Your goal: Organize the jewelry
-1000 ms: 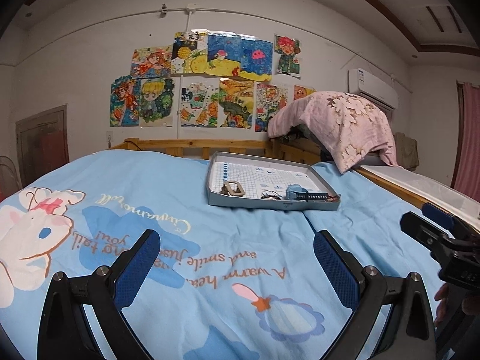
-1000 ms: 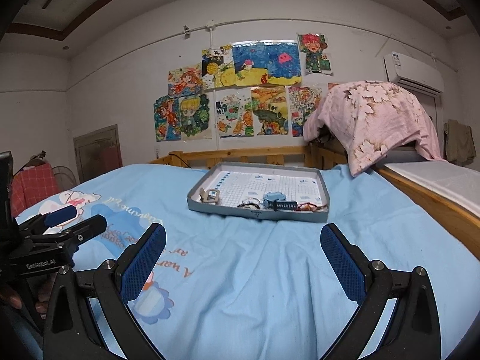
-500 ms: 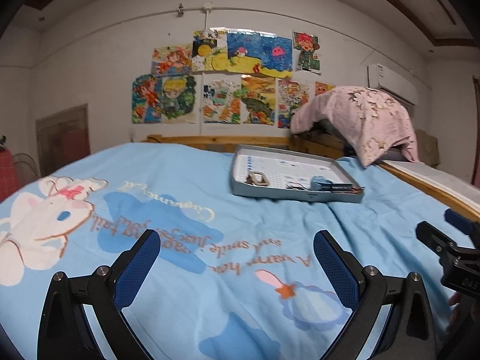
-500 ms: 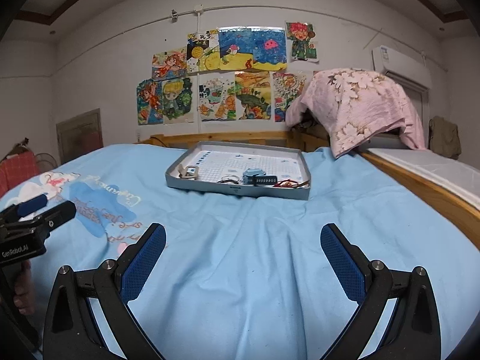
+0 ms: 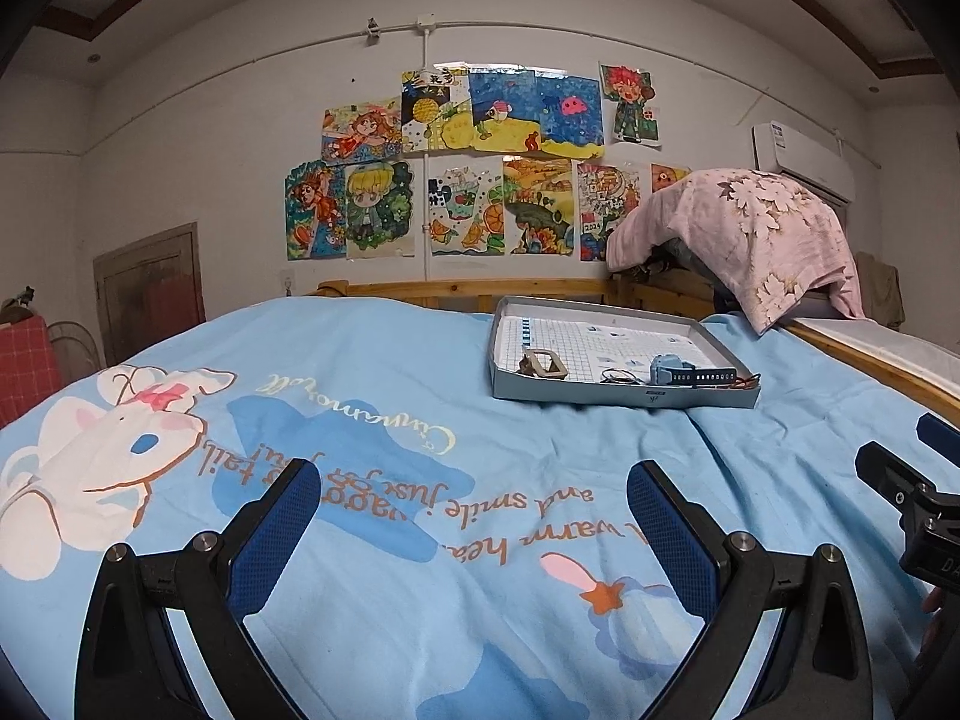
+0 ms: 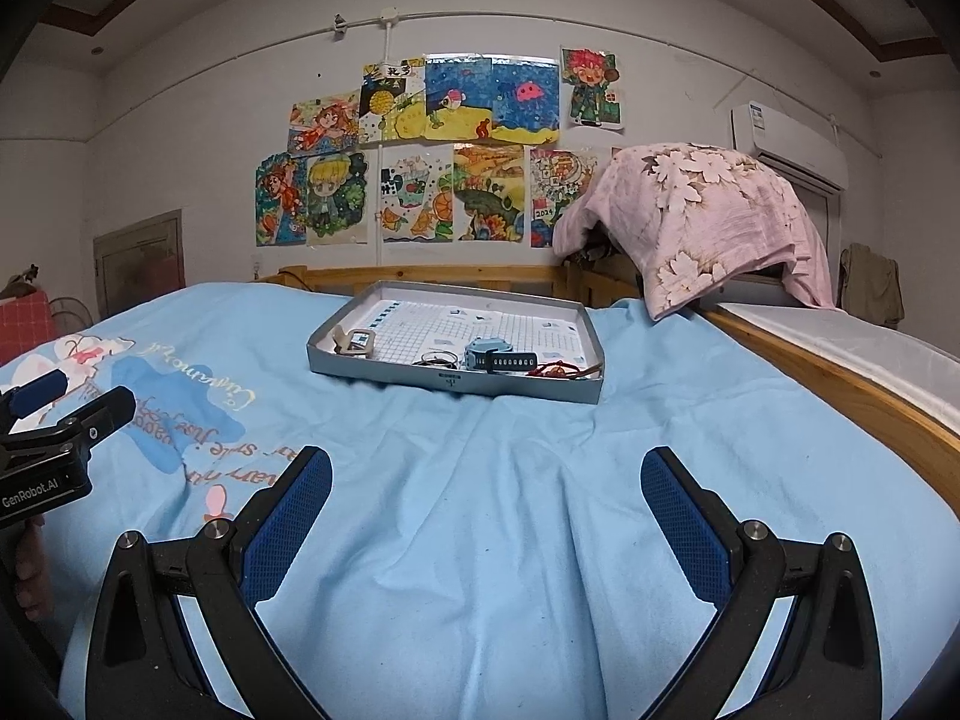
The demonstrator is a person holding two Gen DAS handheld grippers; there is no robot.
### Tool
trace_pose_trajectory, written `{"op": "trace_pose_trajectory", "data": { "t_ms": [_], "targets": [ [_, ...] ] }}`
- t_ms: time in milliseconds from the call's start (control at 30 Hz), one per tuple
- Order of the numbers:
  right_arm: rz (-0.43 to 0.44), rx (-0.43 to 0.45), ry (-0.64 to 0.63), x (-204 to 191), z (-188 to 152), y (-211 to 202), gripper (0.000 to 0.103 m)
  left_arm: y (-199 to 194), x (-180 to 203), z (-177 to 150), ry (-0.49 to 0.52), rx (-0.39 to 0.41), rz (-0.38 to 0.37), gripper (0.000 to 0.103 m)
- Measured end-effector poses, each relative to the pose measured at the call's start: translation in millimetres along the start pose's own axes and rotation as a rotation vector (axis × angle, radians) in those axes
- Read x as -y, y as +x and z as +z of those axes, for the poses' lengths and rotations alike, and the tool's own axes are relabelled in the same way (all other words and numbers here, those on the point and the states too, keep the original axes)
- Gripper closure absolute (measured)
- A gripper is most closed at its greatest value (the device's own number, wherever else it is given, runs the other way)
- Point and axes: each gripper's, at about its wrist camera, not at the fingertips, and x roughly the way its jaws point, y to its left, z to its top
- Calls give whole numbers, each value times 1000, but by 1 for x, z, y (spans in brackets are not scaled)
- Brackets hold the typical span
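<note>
A shallow grey tray [image 5: 624,399] [image 6: 384,375] lies on the blue bedsheet ahead of both grippers. In it lie a beige buckle piece [image 5: 545,363] [image 6: 359,341], thin dark rings [image 5: 618,377] [image 6: 438,358], a light-blue watch with a dark strap [image 5: 678,371] [image 6: 489,355] and a red cord bracelet [image 6: 561,369]. My left gripper [image 5: 474,516] stands open over the printed sheet, well short of the tray, with nothing between its pads. My right gripper [image 6: 486,504] is open too, empty, facing the tray's front wall.
A wooden bed rail [image 6: 840,384] runs along the right with a white mattress beyond. A pink floral cloth [image 6: 702,210] drapes over something behind the tray. Drawings [image 5: 468,168] cover the far wall. Folds crease the bedsheet [image 6: 480,510] between gripper and tray.
Both wrist views have swung and drawn back a little. The tray has shifted right in the left view and left in the right view. Both grippers stay open.
</note>
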Motion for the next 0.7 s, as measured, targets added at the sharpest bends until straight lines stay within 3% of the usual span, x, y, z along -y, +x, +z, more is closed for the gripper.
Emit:
{"op": "trace_pose_trajectory", "data": {
  "t_ms": [700],
  "targets": [
    [-2, 0, 4, 3, -2, 1, 2, -4, 5, -1, 19, 9, -19, 0]
  ]
}}
